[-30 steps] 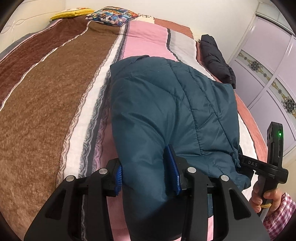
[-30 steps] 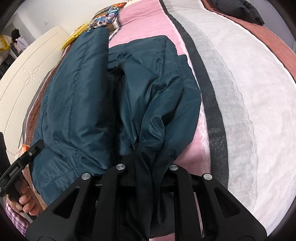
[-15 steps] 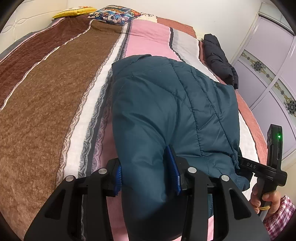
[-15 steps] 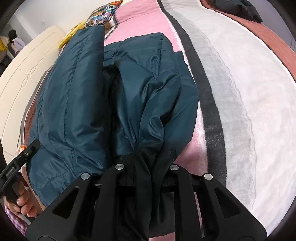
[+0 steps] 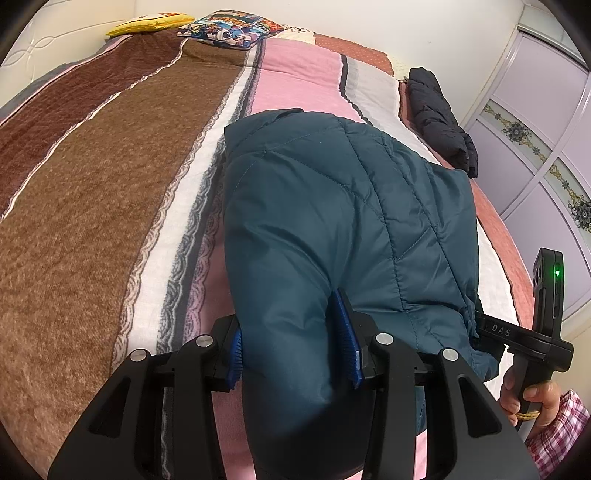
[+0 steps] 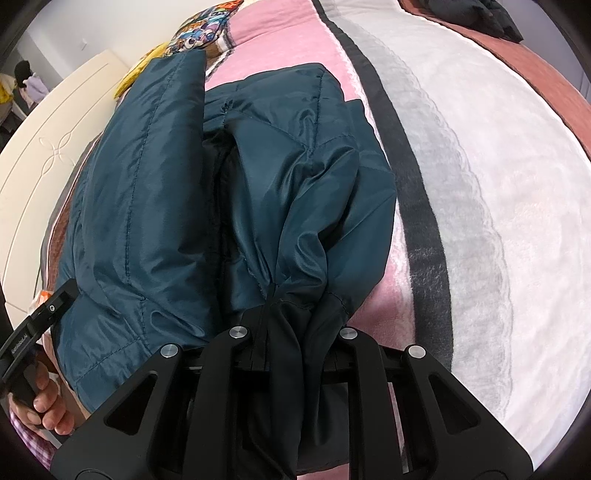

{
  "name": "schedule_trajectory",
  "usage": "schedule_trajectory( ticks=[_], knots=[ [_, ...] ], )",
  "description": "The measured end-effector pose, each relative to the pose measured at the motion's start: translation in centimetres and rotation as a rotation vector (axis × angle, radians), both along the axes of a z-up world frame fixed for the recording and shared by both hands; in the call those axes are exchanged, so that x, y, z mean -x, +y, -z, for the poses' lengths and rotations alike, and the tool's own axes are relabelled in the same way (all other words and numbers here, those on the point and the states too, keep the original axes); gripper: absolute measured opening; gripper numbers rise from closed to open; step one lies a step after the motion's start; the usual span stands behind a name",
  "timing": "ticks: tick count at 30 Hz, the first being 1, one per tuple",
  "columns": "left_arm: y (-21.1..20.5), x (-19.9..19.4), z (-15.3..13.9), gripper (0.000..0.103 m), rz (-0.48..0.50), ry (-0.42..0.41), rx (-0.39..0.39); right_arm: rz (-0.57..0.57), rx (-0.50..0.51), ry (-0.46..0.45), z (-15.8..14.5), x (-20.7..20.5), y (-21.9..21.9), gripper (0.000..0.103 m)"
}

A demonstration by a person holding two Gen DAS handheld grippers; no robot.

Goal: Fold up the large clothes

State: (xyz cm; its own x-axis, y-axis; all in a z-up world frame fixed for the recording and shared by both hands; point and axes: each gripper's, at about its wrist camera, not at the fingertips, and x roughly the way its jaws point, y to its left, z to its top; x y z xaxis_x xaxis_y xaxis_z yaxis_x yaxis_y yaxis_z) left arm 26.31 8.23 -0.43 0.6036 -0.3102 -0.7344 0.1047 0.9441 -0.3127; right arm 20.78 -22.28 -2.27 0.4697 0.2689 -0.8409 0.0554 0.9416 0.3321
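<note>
Dark teal quilted puffer jacket (image 5: 351, 221) lies on the striped fleece bed blanket (image 5: 92, 221), centre to lower centre of both views, its near end hanging toward me past the bed edge.

Left tool (image 5: 295, 349): blue ribbed pads (image 5: 345, 332) pinch a thick padded roll of teal fabric, lower centre of the left view. Jaws stand fairly wide only because the roll is bulky.

Right tool (image 6: 291, 332): jaws pressed close on a gathered bunch of teal shell and black lining or cuff, lower centre of the right view. Its pads are buried in cloth.

Handling, my read:
- Light, soft, puffy. It should compress under the pads and spring back, so folds will likely need pressing down.
- The shell looks glossy; I'd expect a slippery nylon type. Thin bunches could creep out of a pinch, so take hold across seams, hems or the cuff rather than on plain panel.
- No rigid parts visible; nothing fragile.
- The bulk drags on the fleece, so lift before carrying it across.

A black garment (image 5: 439, 122) sits at the upper right of the left view, well apart from the jacket. Pillows (image 5: 229, 27) sit at the top.
</note>
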Motion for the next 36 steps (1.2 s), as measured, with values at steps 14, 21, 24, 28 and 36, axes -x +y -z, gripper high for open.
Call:
schedule_trajectory(
  ticks=[14,21,24,28,36],
  knots=[
    [0.0,0.2,-0.2,0.053,-0.026,0.01,-0.032,0.028,-0.035,0.028,0.2,-0.2,-0.5,0.026],
    [0.8,1.2,-1.6,0.064,-0.059,-0.004,-0.076,0.077,-0.124,0.061,-0.3,0.4,-2.0,0.035],
    [1.2,2.1,-2.5,0.064,-0.073,-0.013,-0.068,0.094,-0.16,0.059,-0.7,0.9,-2.9,0.04],
    [1.1,3.4,-3.2,0.064,-0.076,-0.016,-0.06,0.119,-0.202,0.042,-1.7,1.8,-4.2,0.043],
    [-0.4,7.1,-3.5,0.064,-0.053,-0.032,-0.05,0.112,-0.067,-0.154,-7.0,6.3,-4.5,0.036]
  ],
)
